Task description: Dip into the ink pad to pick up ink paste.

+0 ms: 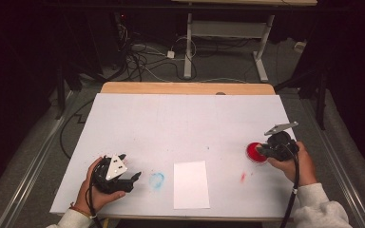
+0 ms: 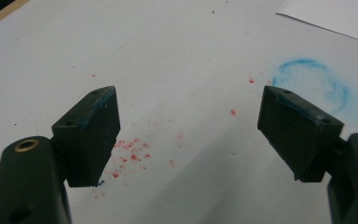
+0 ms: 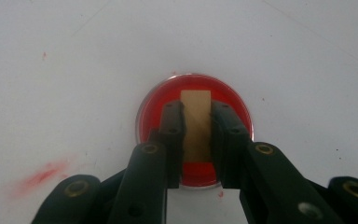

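Observation:
A round red ink dish [image 1: 253, 153] lies on the white table top [image 1: 180, 121] at the right. My right gripper [image 1: 260, 151] hangs over the dish, shut on a small tan wooden block [image 3: 196, 116]. In the right gripper view the block stands upright between the jaws above the red dish [image 3: 228, 100]. A white paper sheet [image 1: 190, 184] lies near the front edge, middle. My left gripper [image 1: 137, 178] rests low at the front left, open and holding nothing, its jaws wide apart [image 2: 189, 135]. A blue ring mark [image 1: 157, 179] sits just beyond its tips.
A red smear [image 1: 243, 177] marks the table between the paper and the dish. Red specks [image 2: 130, 156] dot the surface between the left jaws, and the blue ring [image 2: 312, 84] lies ahead at the right. The table's wooden back edge [image 1: 185, 88] borders cables on the floor.

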